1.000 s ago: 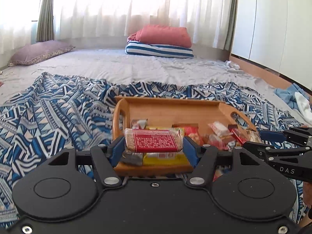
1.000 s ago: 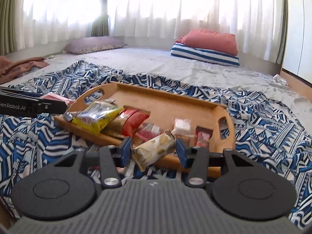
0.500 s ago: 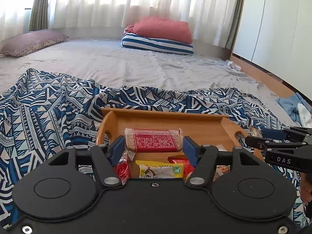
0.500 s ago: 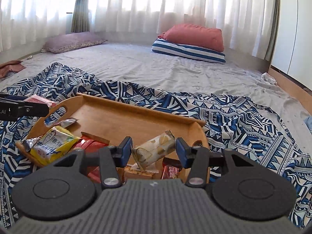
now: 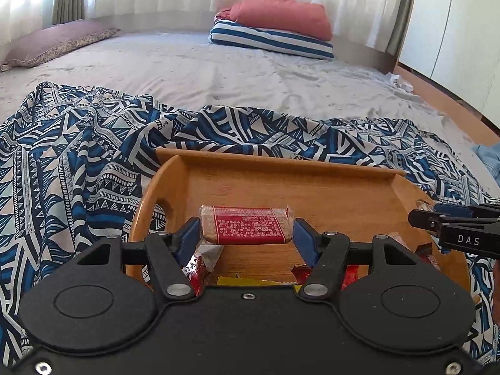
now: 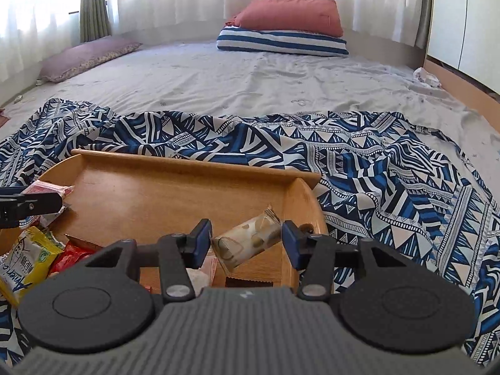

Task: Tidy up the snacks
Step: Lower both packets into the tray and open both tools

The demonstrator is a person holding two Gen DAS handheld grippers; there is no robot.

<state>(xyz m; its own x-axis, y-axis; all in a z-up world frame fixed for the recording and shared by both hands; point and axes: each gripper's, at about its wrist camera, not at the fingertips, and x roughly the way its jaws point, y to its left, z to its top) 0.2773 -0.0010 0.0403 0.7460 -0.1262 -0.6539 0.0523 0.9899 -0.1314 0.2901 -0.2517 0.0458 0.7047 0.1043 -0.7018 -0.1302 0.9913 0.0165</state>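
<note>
A wooden tray (image 5: pixel 281 168) with cut-out handles lies on a blue patterned cloth; it also shows in the right wrist view (image 6: pixel 187 164). My left gripper (image 5: pixel 247 234) is shut on a red-labelled snack packet (image 5: pixel 247 228), held above the tray's left end. My right gripper (image 6: pixel 245 243) is shut on a clear cream-coloured snack packet (image 6: pixel 247 242), held tilted above the tray's right end. Several loose snacks lie in the tray's near part, among them a yellow packet (image 6: pixel 28 262) and red packets (image 6: pixel 70 254). The right gripper's fingers (image 5: pixel 453 225) show at the left wrist view's right edge.
The blue patterned cloth (image 6: pixel 390 181) covers a grey bed sheet (image 5: pixel 218 68). A red pillow on a striped one (image 6: pixel 282 31) lies at the far end, a mauve pillow (image 5: pixel 53 42) at the far left. White cupboards (image 5: pixel 462 25) stand on the right.
Both grippers have moved forward over the tray with their packets still held. The loose snacks have slid down toward the bottom of both views.
</note>
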